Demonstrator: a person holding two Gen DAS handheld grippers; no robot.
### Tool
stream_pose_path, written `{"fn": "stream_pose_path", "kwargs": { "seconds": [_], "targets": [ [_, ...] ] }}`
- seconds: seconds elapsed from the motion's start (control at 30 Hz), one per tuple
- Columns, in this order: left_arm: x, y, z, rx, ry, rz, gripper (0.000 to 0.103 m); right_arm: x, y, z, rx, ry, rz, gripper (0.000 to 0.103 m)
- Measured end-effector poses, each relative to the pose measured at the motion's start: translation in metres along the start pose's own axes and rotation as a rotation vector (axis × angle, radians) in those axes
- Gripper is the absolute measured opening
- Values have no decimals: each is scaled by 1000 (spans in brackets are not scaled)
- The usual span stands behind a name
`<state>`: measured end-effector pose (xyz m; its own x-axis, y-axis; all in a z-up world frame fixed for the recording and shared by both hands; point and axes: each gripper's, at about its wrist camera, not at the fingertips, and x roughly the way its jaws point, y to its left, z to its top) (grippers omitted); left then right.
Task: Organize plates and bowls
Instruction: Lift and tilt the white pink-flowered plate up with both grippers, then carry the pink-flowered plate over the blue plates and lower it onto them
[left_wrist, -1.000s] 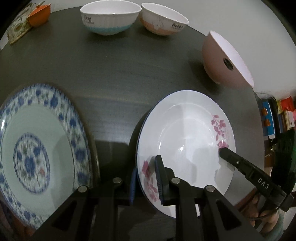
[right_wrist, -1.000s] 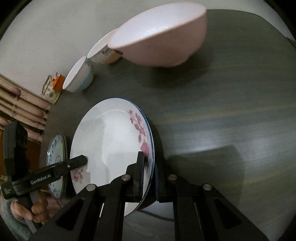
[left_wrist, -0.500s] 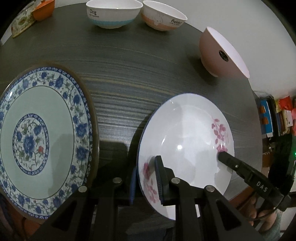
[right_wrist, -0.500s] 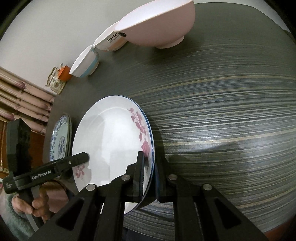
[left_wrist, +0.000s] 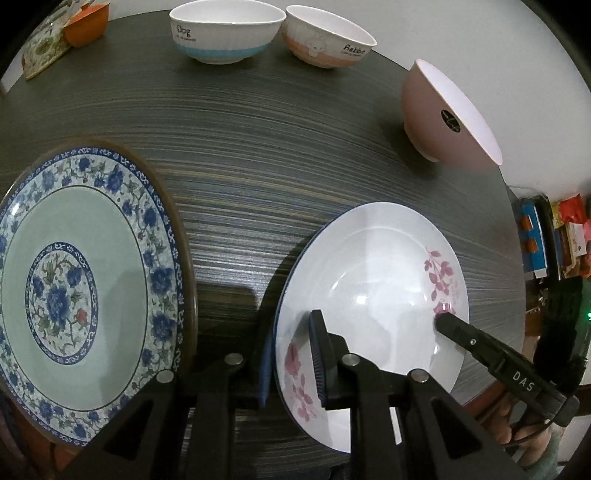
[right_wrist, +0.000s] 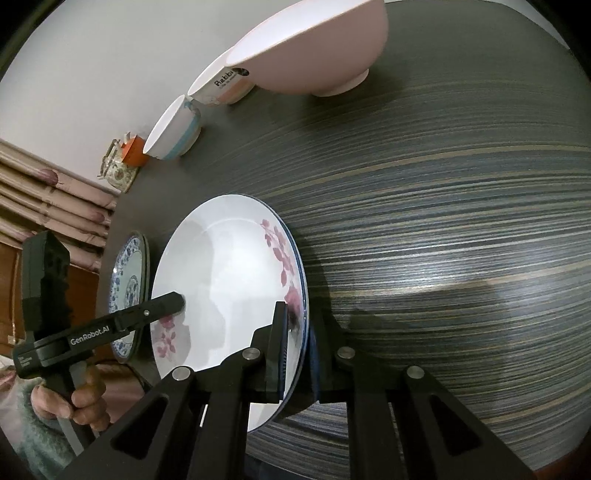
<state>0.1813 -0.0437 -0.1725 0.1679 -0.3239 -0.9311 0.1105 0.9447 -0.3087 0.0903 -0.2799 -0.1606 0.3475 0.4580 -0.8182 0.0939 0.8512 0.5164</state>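
A white plate with pink flowers is held above the dark striped table by both grippers. My left gripper is shut on its left rim; it also shows in the right wrist view. My right gripper is shut on its right rim; its finger shows in the left wrist view. A blue-patterned plate lies to the left. A pink bowl stands far right.
A white bowl with a blue band and a white bowl with a pink band stand at the far edge. An orange cup on a patterned tray is at the far left corner. Shelves with boxes lie beyond the table's right edge.
Both grippers have pulled back and up with the pink-flowered plate, so more of the table and the blue plate shows. The grip has not changed.
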Motion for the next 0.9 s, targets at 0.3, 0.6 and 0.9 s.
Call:
{"fn": "stream_pose_path", "kwargs": {
  "seconds": [0.3, 0.6, 0.9],
  "targets": [
    [-12, 5, -8, 11, -24, 6, 16, -1, 4, 1, 4, -3, -13, 10],
    [-42, 17, -7, 9, -74, 7, 16, -12, 19, 5, -23, -41, -4, 9],
    [-83, 51, -8, -32, -137, 19, 16, -16, 57, 17, -88, -66, 5, 9]
  ]
}}
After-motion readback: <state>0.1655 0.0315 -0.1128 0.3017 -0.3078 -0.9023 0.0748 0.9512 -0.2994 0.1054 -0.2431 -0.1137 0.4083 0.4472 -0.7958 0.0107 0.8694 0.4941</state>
